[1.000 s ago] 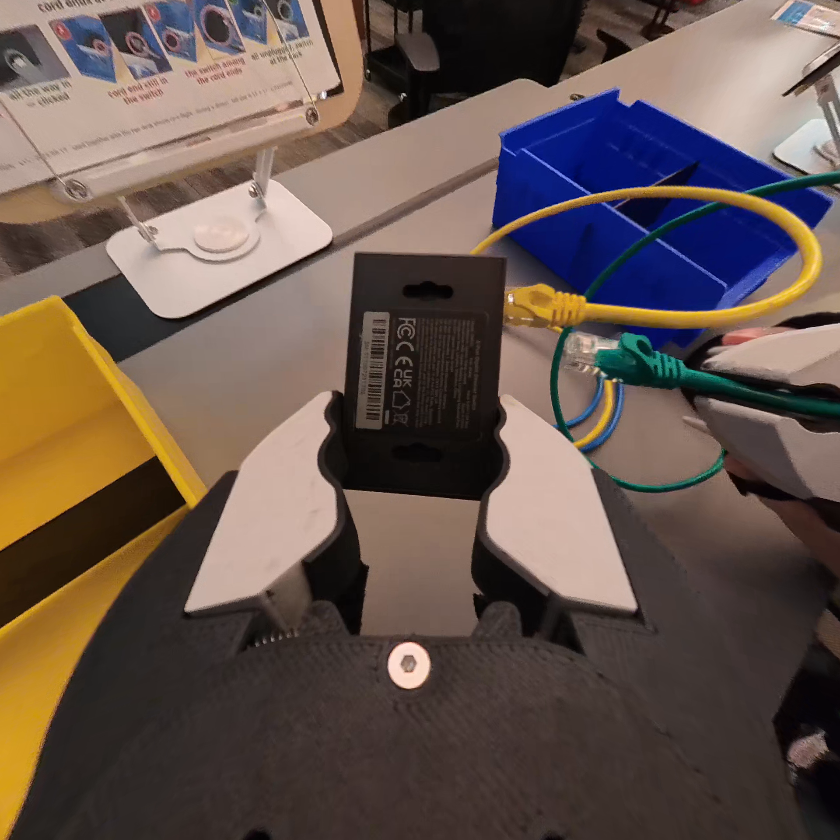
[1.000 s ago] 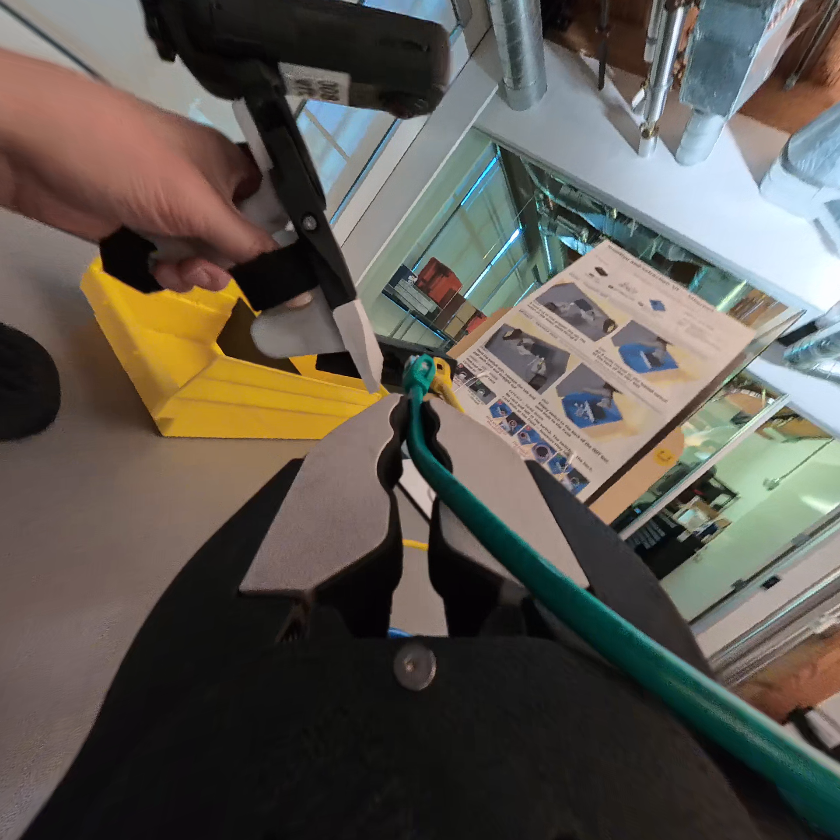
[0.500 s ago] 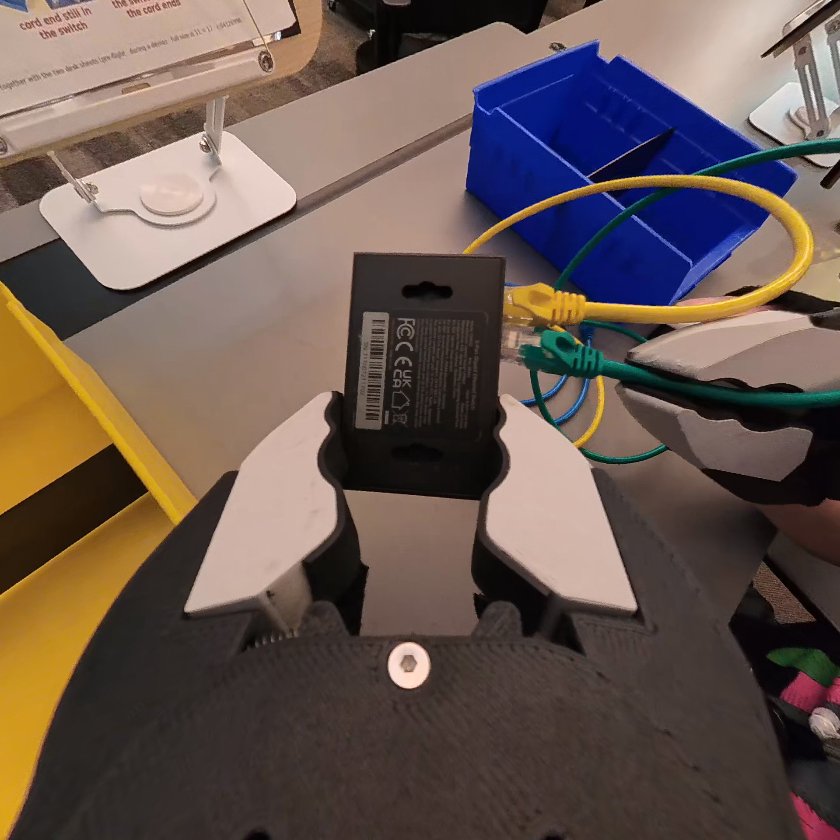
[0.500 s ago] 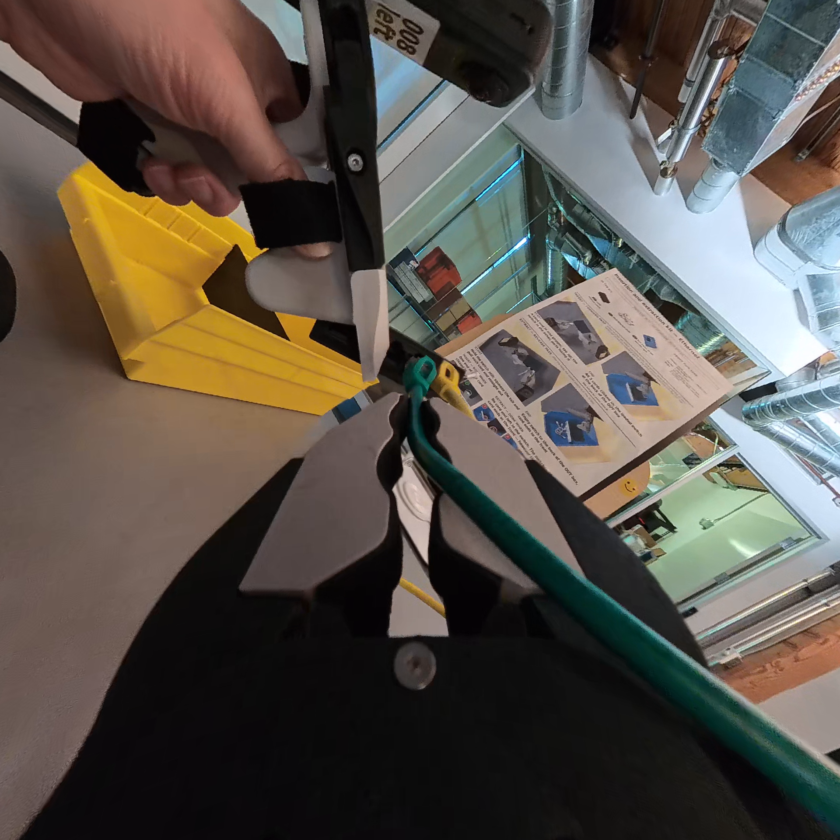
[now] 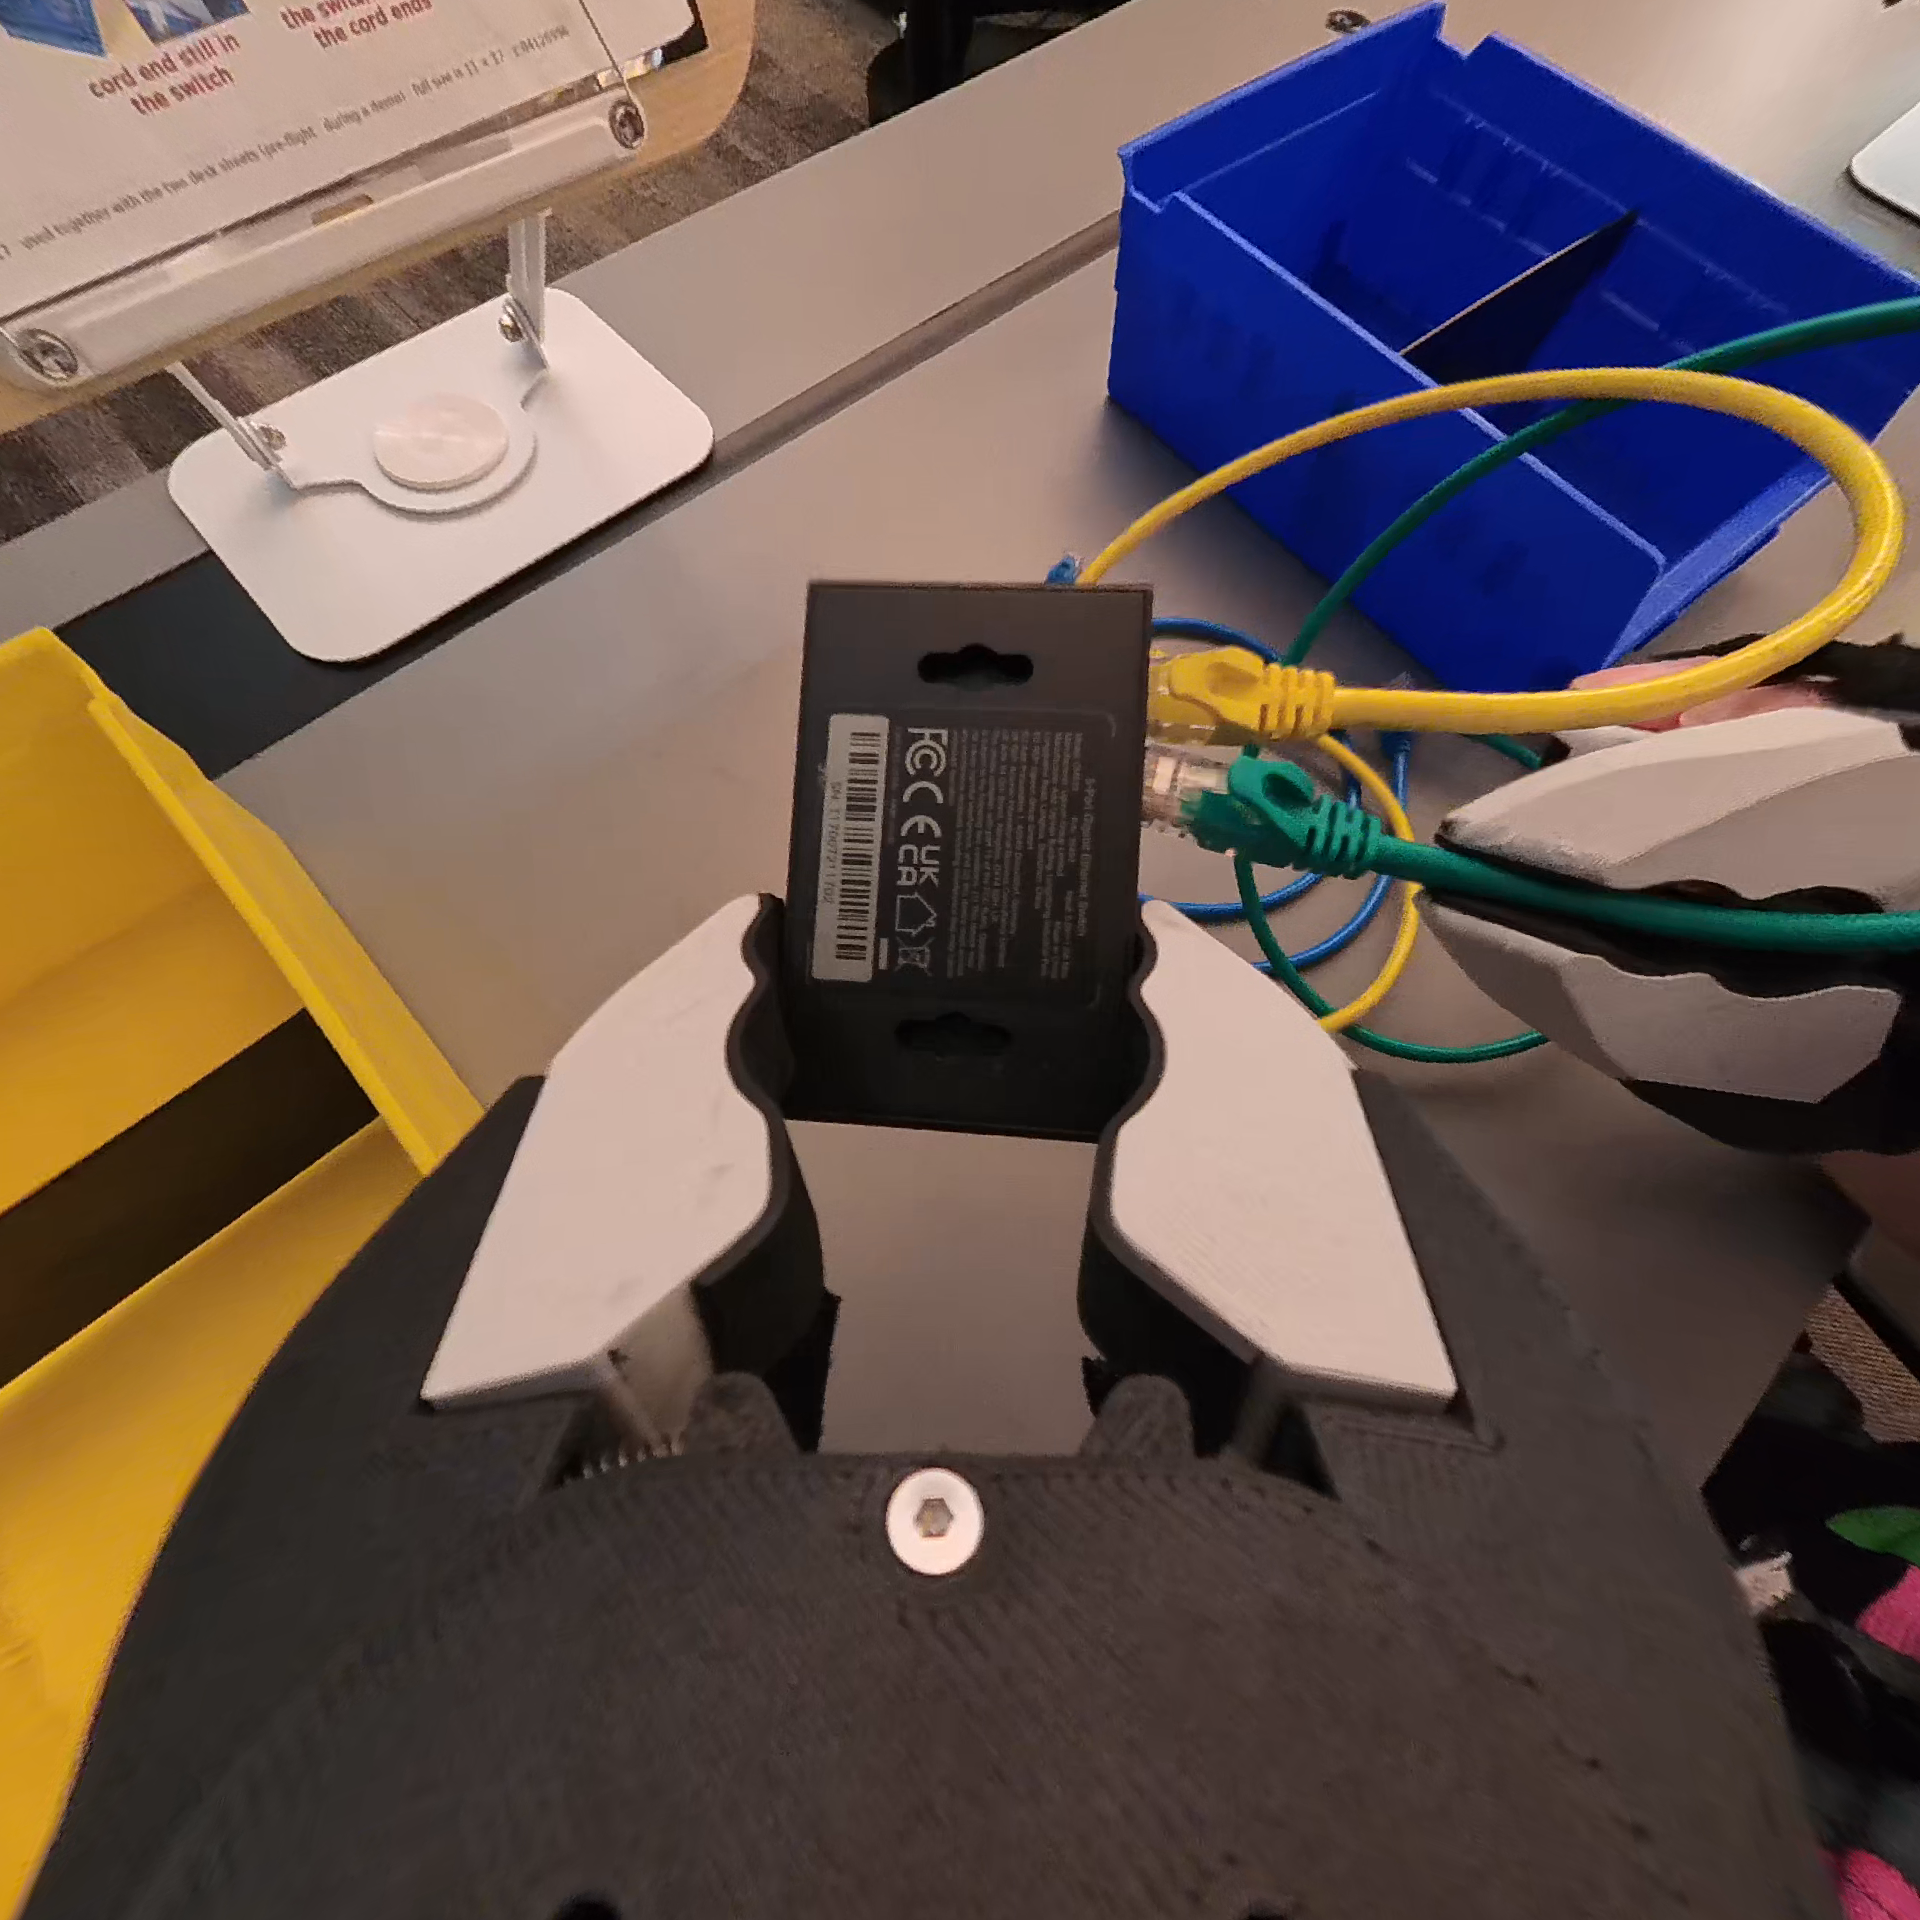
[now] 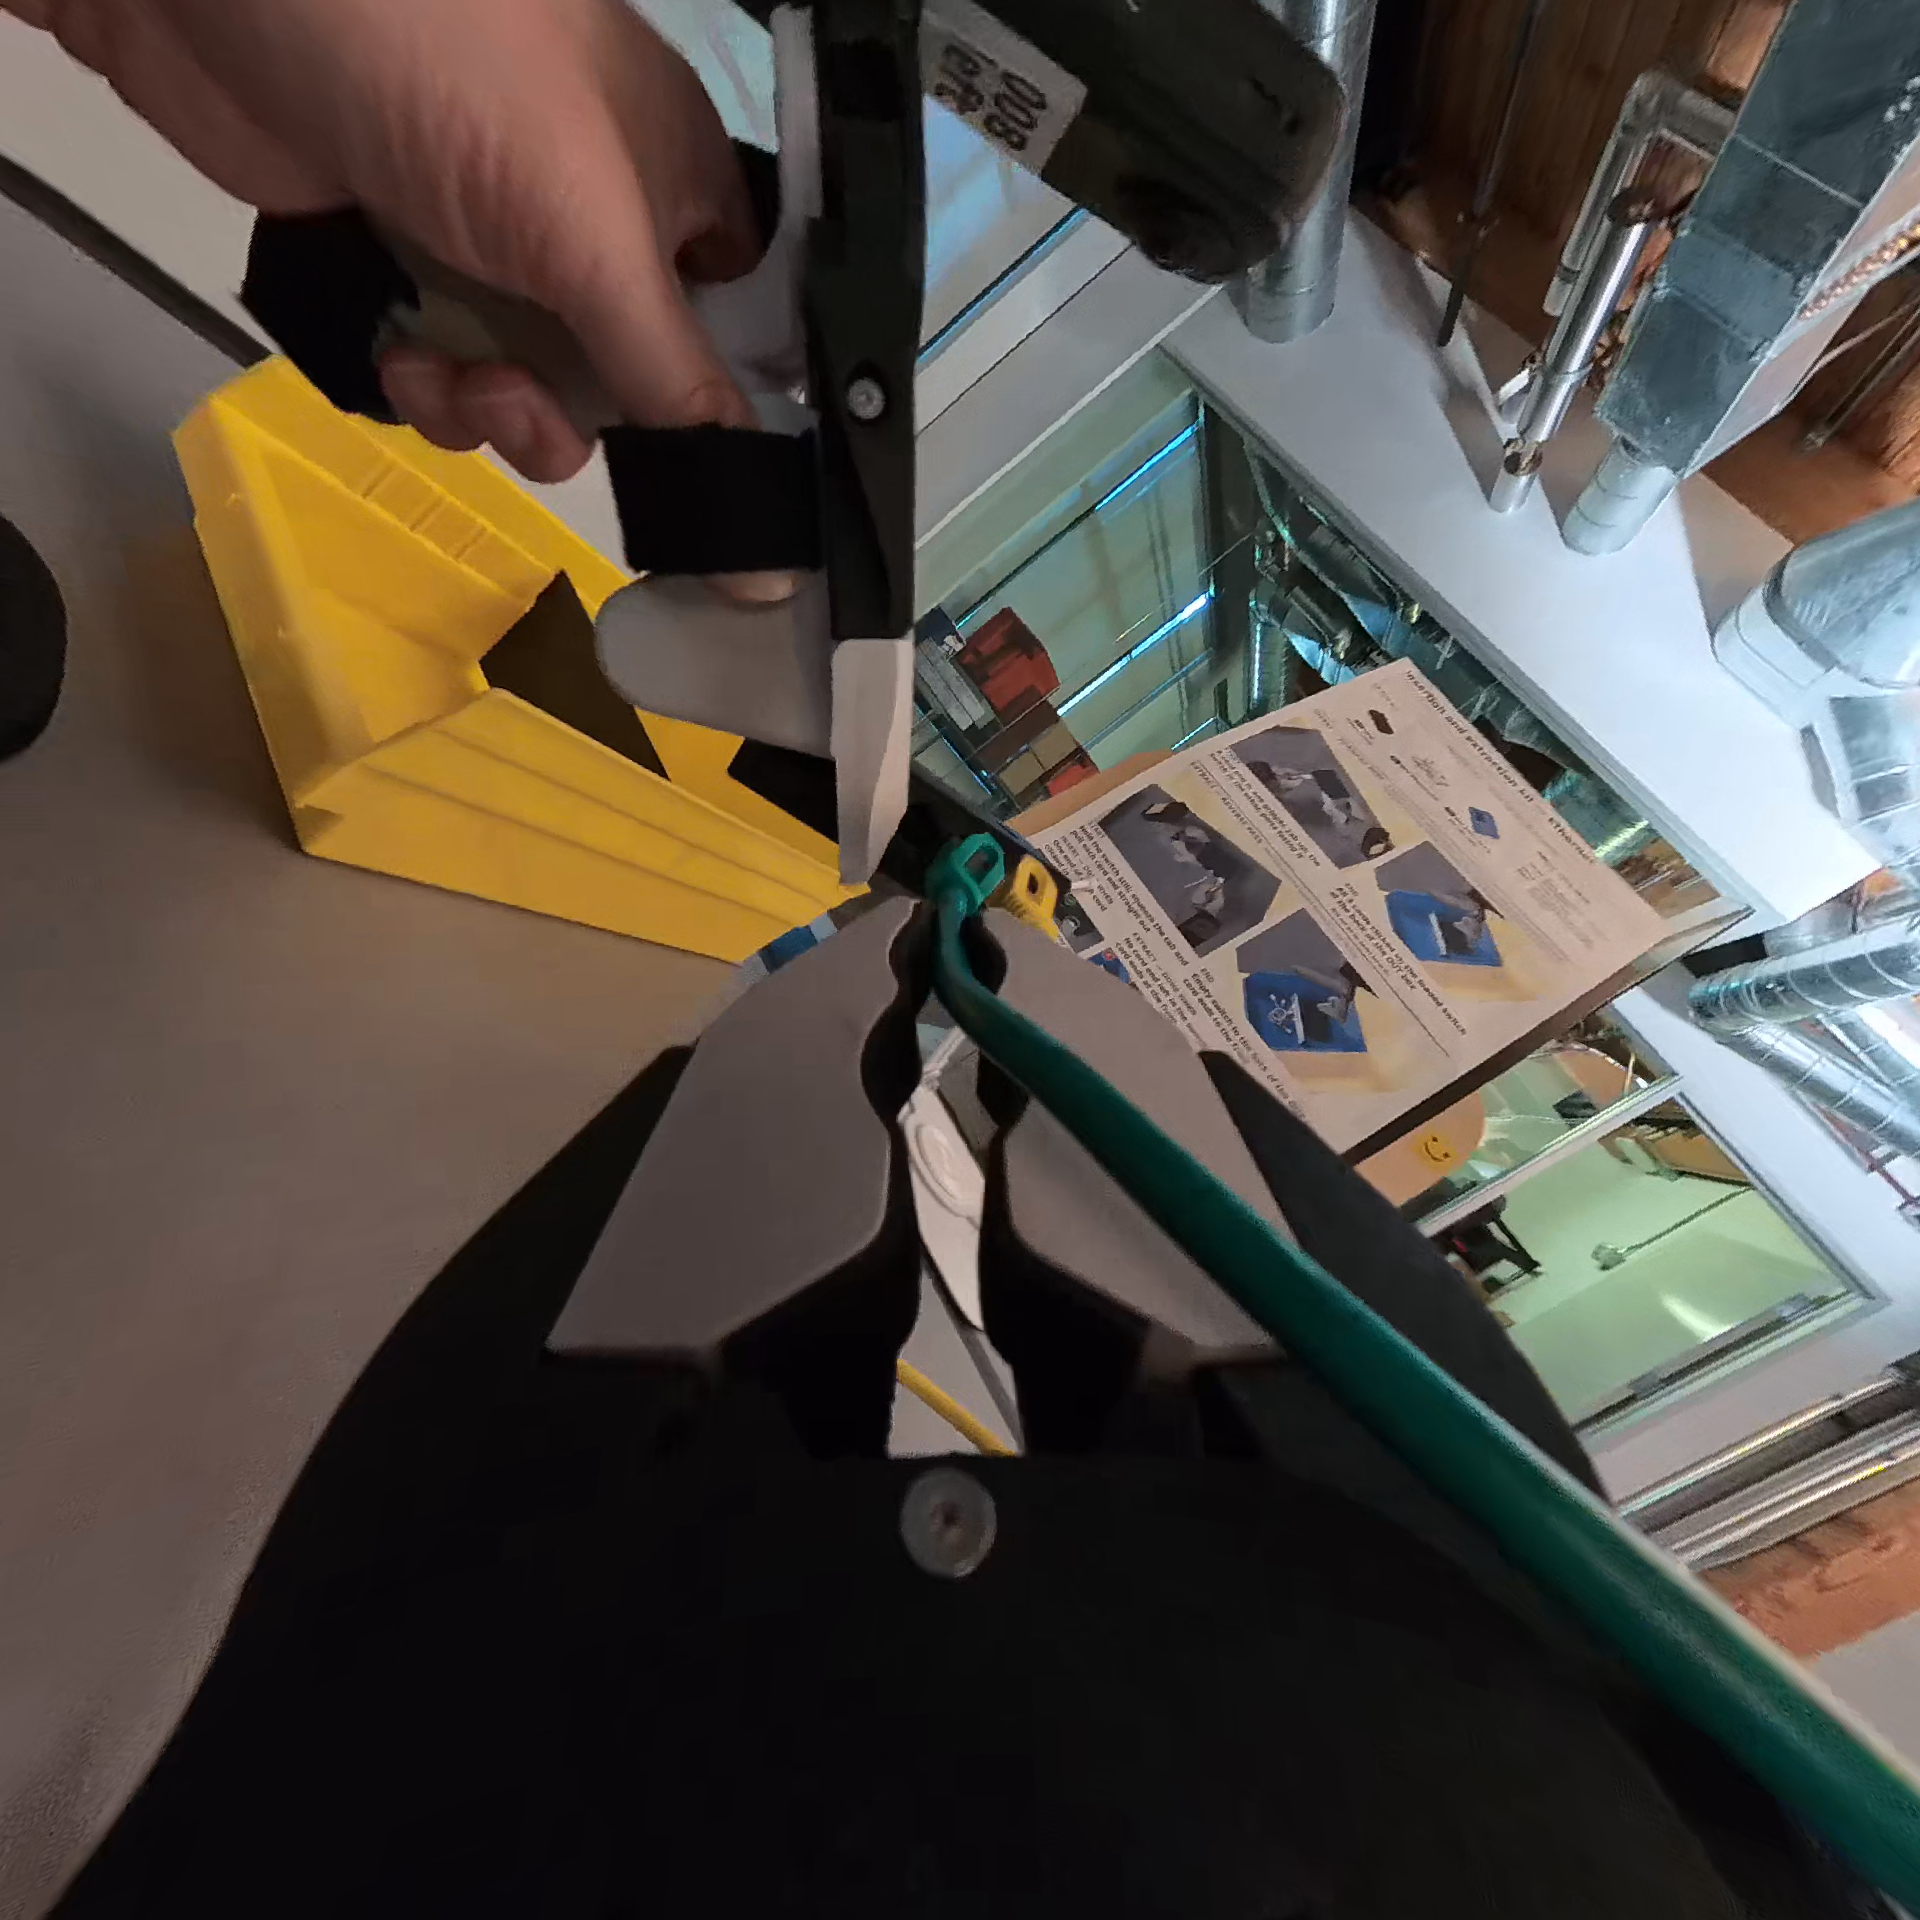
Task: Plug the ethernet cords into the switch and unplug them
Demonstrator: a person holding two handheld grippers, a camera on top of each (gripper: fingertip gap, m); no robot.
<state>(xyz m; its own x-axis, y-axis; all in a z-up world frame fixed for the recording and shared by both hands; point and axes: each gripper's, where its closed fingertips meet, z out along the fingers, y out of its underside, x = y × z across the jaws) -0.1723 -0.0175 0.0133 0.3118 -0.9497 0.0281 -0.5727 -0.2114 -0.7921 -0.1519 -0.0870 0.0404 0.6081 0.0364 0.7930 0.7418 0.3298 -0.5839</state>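
My left gripper (image 5: pixel 940 935) clamps the black switch (image 5: pixel 966 831), upright over the table (image 5: pixel 582 748); my right gripper (image 6: pixel 940 935) pinches the green cord (image 5: pixel 1288 821), plug at the switch's side; the blue bin (image 5: pixel 1351 457) shows only its divider; the yellow bin's (image 5: pixel 156 935) contents I cannot tell.

Two close wrist views facing each other, both sharing the switch (image 5: pixel 961 831) and green cord (image 6: pixel 1195 1174).

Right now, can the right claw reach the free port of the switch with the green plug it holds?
Probably yes. The right claw grips the green cord, and its plug sits at the switch edge, just below the yellow plug. Nothing lies between them.
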